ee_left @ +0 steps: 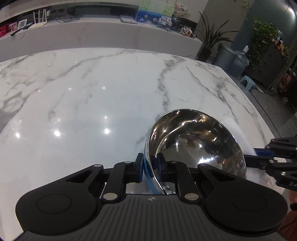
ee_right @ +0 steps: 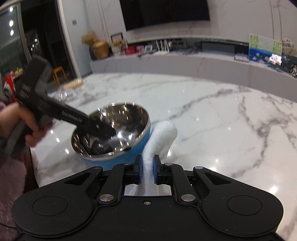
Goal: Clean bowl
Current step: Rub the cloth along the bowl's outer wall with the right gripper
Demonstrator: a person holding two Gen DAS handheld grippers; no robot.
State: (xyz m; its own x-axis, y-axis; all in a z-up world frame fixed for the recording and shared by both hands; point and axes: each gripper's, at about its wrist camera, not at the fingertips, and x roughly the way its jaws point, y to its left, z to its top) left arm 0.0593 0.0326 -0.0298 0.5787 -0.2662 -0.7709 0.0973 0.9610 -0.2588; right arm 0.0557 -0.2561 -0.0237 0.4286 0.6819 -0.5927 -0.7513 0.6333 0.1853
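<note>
Bowl [ee_left: 194, 146] steel-lined, blue outside, empty, rim clamped by left claw [ee_left: 150, 163], right claw [ee_right: 148, 171] gripping white cloth [ee_right: 159, 137]

Home living room, marble table [ee_left: 92, 89], wall television [ee_right: 167, 13], long media shelf [ee_left: 104, 35], potted plants [ee_left: 211, 40]

text: none legible | left gripper [ee_right: 104, 128] side lettering: blurred | far poster [ee_right: 265, 47] print: too small

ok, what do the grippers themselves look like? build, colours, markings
Both alike: the left gripper and right gripper are matte black with scissor linkages, silver pivot pins, round side discs, blue finger pads and a ribbed grey body. Small logo on top. A fuzzy mauve sleeve shows.
</note>
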